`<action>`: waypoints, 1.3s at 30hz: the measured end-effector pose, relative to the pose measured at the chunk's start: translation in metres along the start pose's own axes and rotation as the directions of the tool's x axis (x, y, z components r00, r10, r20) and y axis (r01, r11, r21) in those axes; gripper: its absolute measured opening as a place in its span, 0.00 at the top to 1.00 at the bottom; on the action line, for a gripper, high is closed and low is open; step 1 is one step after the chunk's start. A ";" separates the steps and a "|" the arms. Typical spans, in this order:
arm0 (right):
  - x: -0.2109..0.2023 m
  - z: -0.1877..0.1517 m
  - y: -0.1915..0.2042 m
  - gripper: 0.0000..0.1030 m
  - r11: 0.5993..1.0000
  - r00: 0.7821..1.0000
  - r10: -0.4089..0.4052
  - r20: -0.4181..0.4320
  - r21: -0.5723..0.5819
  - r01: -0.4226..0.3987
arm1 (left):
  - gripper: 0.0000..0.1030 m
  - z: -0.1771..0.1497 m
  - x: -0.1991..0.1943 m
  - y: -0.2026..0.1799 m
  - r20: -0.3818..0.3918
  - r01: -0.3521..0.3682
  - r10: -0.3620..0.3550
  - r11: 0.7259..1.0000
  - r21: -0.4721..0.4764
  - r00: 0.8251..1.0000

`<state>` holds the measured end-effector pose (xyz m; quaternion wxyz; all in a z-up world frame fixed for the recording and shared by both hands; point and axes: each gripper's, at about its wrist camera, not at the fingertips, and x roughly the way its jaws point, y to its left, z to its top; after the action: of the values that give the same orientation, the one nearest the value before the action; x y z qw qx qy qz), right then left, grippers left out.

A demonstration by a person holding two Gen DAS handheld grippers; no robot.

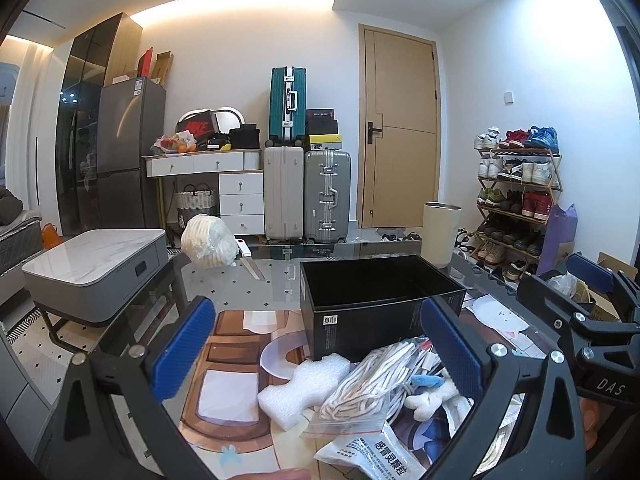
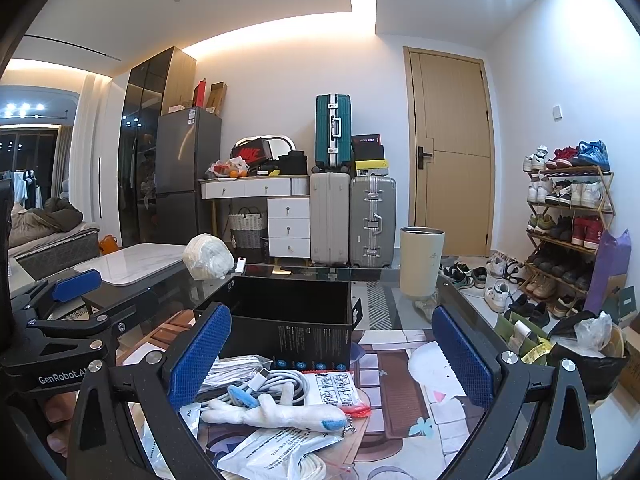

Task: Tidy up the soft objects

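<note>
An open black box (image 1: 376,304) (image 2: 296,320) stands on the glass table. In front of it lies a pile: a white foam piece (image 1: 300,388), a bag of white cord (image 1: 372,392), a white plush toy with blue parts (image 1: 430,394) (image 2: 280,412), a grey cable (image 2: 280,384), and paper packets (image 1: 376,456) (image 2: 336,388). My left gripper (image 1: 320,352) is open and empty above the pile. My right gripper (image 2: 332,356) is open and empty over the plush toy. Each gripper shows at the other view's edge.
A bagged white bundle (image 1: 210,246) (image 2: 208,256) and a cream cup (image 1: 442,232) (image 2: 422,260) stand at the table's far side. A grey side table (image 1: 96,268) is left, a shoe rack (image 1: 516,200) right, suitcases (image 1: 308,184) behind.
</note>
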<state>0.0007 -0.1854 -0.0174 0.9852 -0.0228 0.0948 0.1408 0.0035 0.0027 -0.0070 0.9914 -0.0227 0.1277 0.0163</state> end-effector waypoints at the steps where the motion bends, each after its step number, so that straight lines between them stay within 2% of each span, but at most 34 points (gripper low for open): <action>1: 0.000 0.000 0.000 0.01 1.000 1.000 0.001 0.000 0.001 -0.001 | 0.00 0.000 0.000 0.000 0.000 0.000 0.000 1.000 -0.001 1.000; 39: -0.001 0.000 0.001 0.01 1.000 1.000 0.001 -0.002 0.000 -0.001 | 0.00 0.000 -0.002 0.001 -0.003 0.001 -0.001 1.000 -0.005 1.000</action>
<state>-0.0002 -0.1843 -0.0175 0.9851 -0.0228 0.0958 0.1412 0.0013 0.0034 -0.0067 0.9912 -0.0253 0.1292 0.0163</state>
